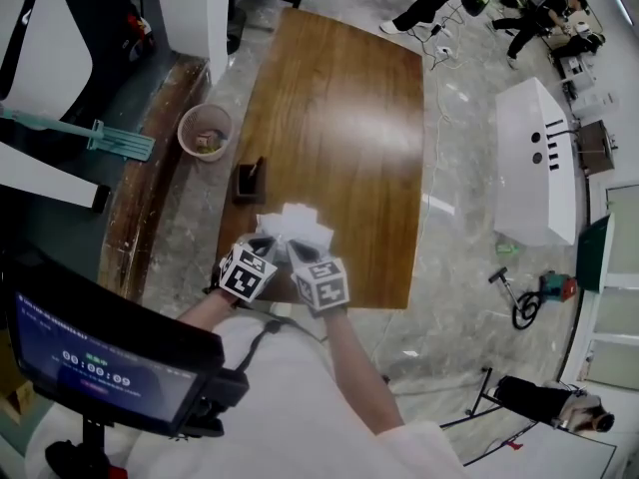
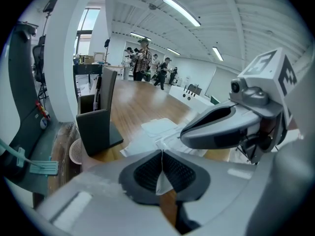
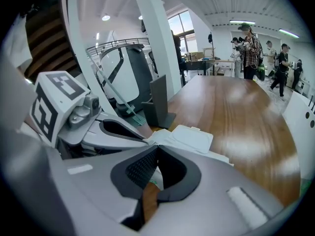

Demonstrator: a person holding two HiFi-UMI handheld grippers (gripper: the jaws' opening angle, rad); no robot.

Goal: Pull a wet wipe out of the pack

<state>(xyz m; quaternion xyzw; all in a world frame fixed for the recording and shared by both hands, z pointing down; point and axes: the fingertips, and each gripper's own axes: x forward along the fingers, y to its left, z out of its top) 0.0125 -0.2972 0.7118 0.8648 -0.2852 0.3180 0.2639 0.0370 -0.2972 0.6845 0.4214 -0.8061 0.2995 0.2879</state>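
The white wet-wipe pack (image 1: 297,226) lies near the near edge of the wooden table (image 1: 339,118). Its flip lid (image 3: 193,137) stands open. Both grippers sit side by side at the pack's near edge, pointing down at it. My left gripper (image 1: 264,244) (image 2: 162,154) is shut, and a thin white flap of the pack's edge (image 2: 162,178) is pinched between its pads. My right gripper (image 1: 300,250) (image 3: 156,150) is shut too, with a white bit bearing green print (image 3: 153,180) caught between its pads. Whether either piece is wrapper or wipe is hard to tell.
A black upright stand (image 1: 250,181) (image 3: 160,102) is on the table just beyond the pack on the left. A round waste basket (image 1: 205,131) sits on the floor left of the table. A white cabinet (image 1: 534,163) stands to the right, and people are at the far end.
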